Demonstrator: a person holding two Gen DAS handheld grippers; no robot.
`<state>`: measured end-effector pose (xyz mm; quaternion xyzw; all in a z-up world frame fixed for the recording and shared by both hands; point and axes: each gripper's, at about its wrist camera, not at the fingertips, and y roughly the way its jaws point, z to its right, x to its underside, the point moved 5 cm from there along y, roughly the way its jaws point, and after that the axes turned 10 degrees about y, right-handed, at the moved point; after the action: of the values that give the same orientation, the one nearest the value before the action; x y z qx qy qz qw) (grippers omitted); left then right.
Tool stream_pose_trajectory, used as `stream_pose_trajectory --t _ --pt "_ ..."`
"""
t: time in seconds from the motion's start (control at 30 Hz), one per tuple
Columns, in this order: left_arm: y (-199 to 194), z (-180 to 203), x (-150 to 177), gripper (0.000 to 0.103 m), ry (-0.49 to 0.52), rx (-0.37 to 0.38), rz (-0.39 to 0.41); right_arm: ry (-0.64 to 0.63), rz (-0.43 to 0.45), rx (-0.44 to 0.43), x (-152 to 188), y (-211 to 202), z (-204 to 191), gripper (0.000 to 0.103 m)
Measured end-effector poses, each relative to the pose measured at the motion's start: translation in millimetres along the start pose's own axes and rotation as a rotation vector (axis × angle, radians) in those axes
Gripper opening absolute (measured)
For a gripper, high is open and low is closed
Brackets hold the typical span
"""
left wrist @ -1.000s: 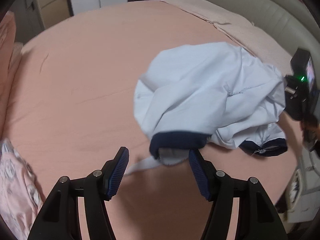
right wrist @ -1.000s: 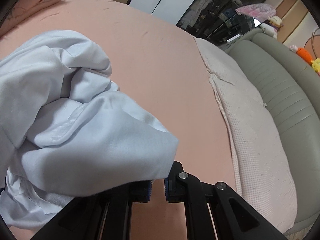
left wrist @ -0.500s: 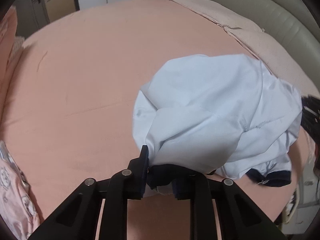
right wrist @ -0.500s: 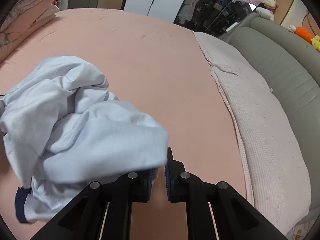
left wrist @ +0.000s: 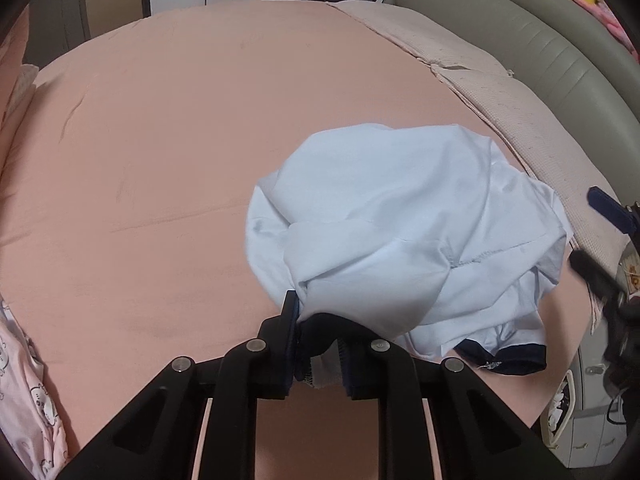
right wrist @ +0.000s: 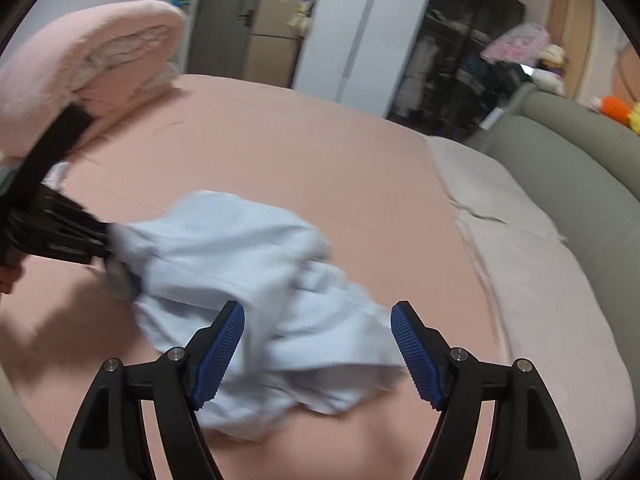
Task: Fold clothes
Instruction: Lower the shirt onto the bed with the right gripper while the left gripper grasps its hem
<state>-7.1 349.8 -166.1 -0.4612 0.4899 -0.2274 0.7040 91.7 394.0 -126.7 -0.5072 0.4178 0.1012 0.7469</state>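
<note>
The right gripper (right wrist: pixel 318 354) has just let go: half a second ago its fingers were pinched shut at the edge of the shirt (left wrist: pixel 400 232), and now they stand wide apart with the cloth lying loose between and beyond them. The left gripper (left wrist: pixel 318 354), which was open a second ago, is now clenched on the shirt's dark navy band, with a bit of that band and its pale lining caught between the fingers (left wrist: pixel 286 344). So the hold has passed from right to left, and I'd say the shirt is being re-gripped to find its corners before any real fold begins; it is still a crumpled heap, nothing flattened yet.

The shirt lies on the pink bed (left wrist: pixel 160 160), toward the side nearest the grey headboard (left wrist: pixel 540 48), partly lifted at the held band. A second navy cuff (left wrist: pixel 504 356) shows at the near edge of the heap. From the right wrist view the bundle stretches roughly from the left gripper (right wrist: pixel 60 236) across toward the right one, so its long axis runs between the two; which end is collar or hem I cannot tell.
</note>
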Motion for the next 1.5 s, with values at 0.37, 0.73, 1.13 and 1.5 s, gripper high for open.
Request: stream_pose_trajectory --t 0.37,0.73,1.13,1.5 --pt "1.3 0.6 -9.8 0.015 0.010 0.026 0.015 -0.272 0.022 -0.110 7.6 23.4 -91.6 0.076" --pt "-11.9 -19.9 -5.7 0.015 -0.022 0.060 0.023 -0.163 -0.060 -0.209 -13.6 64.8 -118.5 0.075" --pt "-15.0 -19.6 -6.1 0.015 -0.010 0.050 0.030 -0.156 -0.070 -0.123 -18.8 93.6 -123.2 0.074" --pt "-15.8 -21.5 2.8 0.015 -0.001 0.028 0.023 -0.093 -0.128 -0.097 -19.5 112.6 -118.9 0.009"
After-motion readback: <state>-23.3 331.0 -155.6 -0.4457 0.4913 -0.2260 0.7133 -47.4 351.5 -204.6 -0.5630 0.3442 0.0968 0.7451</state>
